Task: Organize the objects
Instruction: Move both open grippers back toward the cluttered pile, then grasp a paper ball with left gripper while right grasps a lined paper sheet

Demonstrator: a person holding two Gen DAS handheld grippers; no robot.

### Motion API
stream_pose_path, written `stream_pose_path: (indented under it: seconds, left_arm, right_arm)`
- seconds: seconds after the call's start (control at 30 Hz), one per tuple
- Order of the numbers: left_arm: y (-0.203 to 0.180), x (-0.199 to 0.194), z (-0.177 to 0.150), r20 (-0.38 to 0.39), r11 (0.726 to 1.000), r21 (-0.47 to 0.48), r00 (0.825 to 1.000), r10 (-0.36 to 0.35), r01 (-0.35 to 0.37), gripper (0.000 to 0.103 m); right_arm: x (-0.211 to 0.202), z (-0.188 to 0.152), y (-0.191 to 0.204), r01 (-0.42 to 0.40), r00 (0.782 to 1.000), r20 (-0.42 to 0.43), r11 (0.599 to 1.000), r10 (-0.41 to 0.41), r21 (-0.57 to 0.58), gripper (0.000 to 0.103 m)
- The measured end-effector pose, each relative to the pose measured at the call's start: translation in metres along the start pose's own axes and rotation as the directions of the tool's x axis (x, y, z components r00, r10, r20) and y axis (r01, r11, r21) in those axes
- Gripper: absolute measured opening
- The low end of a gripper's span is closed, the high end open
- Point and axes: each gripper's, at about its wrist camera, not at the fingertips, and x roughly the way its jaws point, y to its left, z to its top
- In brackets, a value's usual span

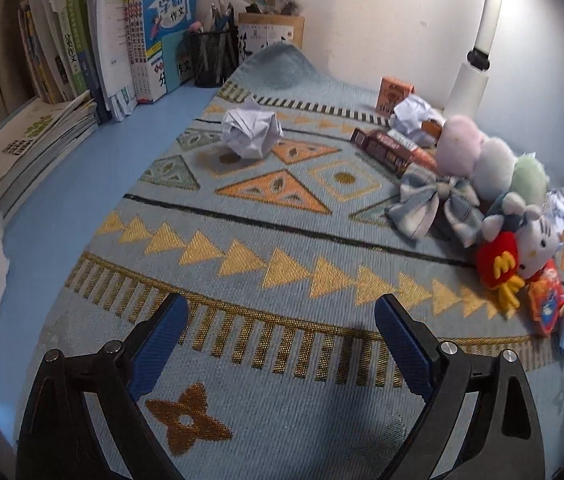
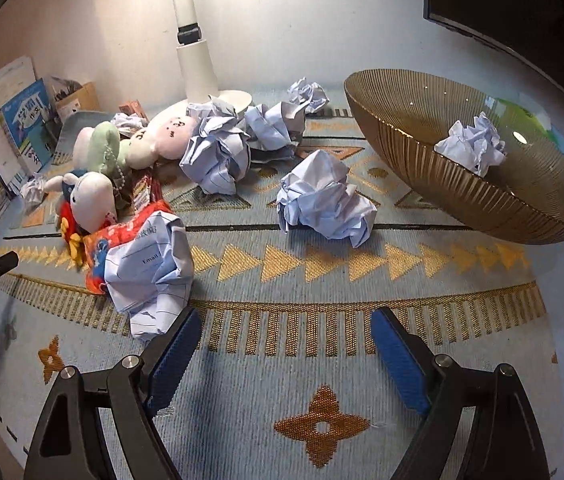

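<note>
Both tools hang over the patterned woven mat [image 2: 321, 240] with their blue-padded jaws spread wide and nothing between them. The left tool [image 1: 278, 312] has only bare mat under it. Well ahead of it sits a lone crumpled paper ball [image 1: 252, 132], and to its right a heap of plush toys [image 1: 493, 184] with a checked bow [image 1: 437, 204] and a dark snack box [image 1: 385, 146]. Farthest off, against the wall, stand a row of books [image 1: 138, 40] and a mesh pen holder [image 1: 212, 56].

The right tool [image 2: 285, 326] is likewise released. Just beside its left finger lies a crumpled lined sheet [image 2: 150, 276] resting against a red packet [image 2: 122, 236]. Ahead, near the middle of the mat, is another paper wad [image 2: 325, 200]. Beyond that, more wads [image 2: 218, 152] crowd the foot of a white lamp [image 2: 194, 60]. To the right, a golden wire bowl [image 2: 441, 176] sits tilted on the tabletop with one paper ball [image 2: 473, 148] inside.
</note>
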Motion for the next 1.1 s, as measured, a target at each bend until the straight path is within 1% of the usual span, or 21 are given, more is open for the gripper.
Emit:
stream_pose_path:
  seconds: [0.03,0.1,0.13,0.2,0.3,0.63,0.67,0.7,0.73,0.77,0.8,0.83,0.93,0.97,1.03,1.1]
  left_arm:
    - [-0.003,0.005,0.000,-0.026,1.000,0.013,0.999,0.020,-0.020,0.096]
    - [-0.004,0.006,0.001,-0.031,0.999,0.006,0.999,0.032,-0.032,0.102]
    - [-0.001,0.008,0.002,-0.040,1.000,-0.009,0.999,0.022,-0.023,0.102]
    - [0.000,0.005,0.000,-0.039,1.000,-0.014,0.999,0.019,-0.020,0.102]
    - [-0.001,0.004,-0.001,-0.039,1.000,-0.014,0.999,0.023,-0.024,0.103]
    - [-0.001,0.004,0.000,-0.040,1.000,-0.015,0.999,0.019,-0.020,0.102]
    - [0.000,0.003,0.000,-0.044,1.000,-0.015,0.999,0.011,-0.011,0.102]
    - [0.003,0.003,0.002,-0.050,1.000,-0.014,0.999,-0.016,0.015,0.102]
    - [0.007,0.001,0.004,-0.049,0.998,-0.025,0.997,-0.062,0.061,0.102]
    - [0.017,-0.002,0.007,-0.037,0.991,-0.059,0.992,-0.121,0.119,0.102]
    - [0.025,-0.005,0.011,-0.021,0.985,-0.085,0.988,-0.151,0.149,0.102]
    - [0.032,-0.007,0.017,-0.002,0.982,-0.097,0.987,-0.162,0.161,0.102]
    - [0.047,-0.002,0.046,0.035,0.985,-0.073,0.988,-0.153,0.155,0.102]
    - [0.049,0.004,0.056,0.044,0.984,-0.063,0.986,-0.162,0.165,0.102]
    - [0.055,0.021,0.077,0.051,0.983,-0.077,0.985,-0.164,0.167,0.102]
    - [0.055,0.039,0.095,0.054,0.980,-0.094,0.983,-0.173,0.178,0.102]
  right_arm:
    - [0.002,0.000,-0.001,-0.004,1.000,-0.011,1.000,0.004,0.003,0.086]
    - [0.006,0.000,-0.004,-0.006,0.999,-0.035,1.000,0.006,0.018,0.087]
    - [0.007,0.000,-0.005,-0.007,0.999,-0.034,1.000,0.007,0.020,0.088]
    - [0.006,-0.001,-0.005,-0.011,0.999,-0.037,1.000,0.011,0.015,0.095]
    - [0.009,0.000,-0.004,-0.007,0.998,-0.055,1.000,0.008,0.012,0.102]
    - [0.009,-0.001,0.002,0.003,0.998,-0.062,1.000,-0.003,-0.005,0.103]
    - [0.009,-0.001,0.002,0.003,0.998,-0.061,1.000,-0.004,-0.004,0.103]
    - [0.012,0.003,0.005,-0.001,0.998,-0.057,1.000,0.000,-0.009,0.103]
    - [0.010,0.002,0.006,-0.003,0.999,-0.048,1.000,0.003,-0.006,0.103]
    - [0.008,0.003,0.006,-0.014,0.999,-0.037,1.000,0.013,-0.006,0.103]
    - [0.005,0.003,0.007,-0.041,0.999,-0.024,0.999,0.041,-0.011,0.103]
    - [0.003,0.004,0.009,-0.065,0.998,-0.018,0.998,0.064,-0.021,0.103]
    - [0.002,0.008,0.025,-0.115,0.993,-0.013,0.991,0.114,-0.065,0.103]
    - [0.003,0.011,0.032,-0.138,0.990,-0.014,0.988,0.137,-0.067,0.103]
    - [0.007,0.016,0.046,-0.202,0.979,-0.026,0.978,0.201,-0.060,0.103]
    - [0.012,0.020,0.059,-0.241,0.970,-0.038,0.969,0.239,-0.060,0.103]
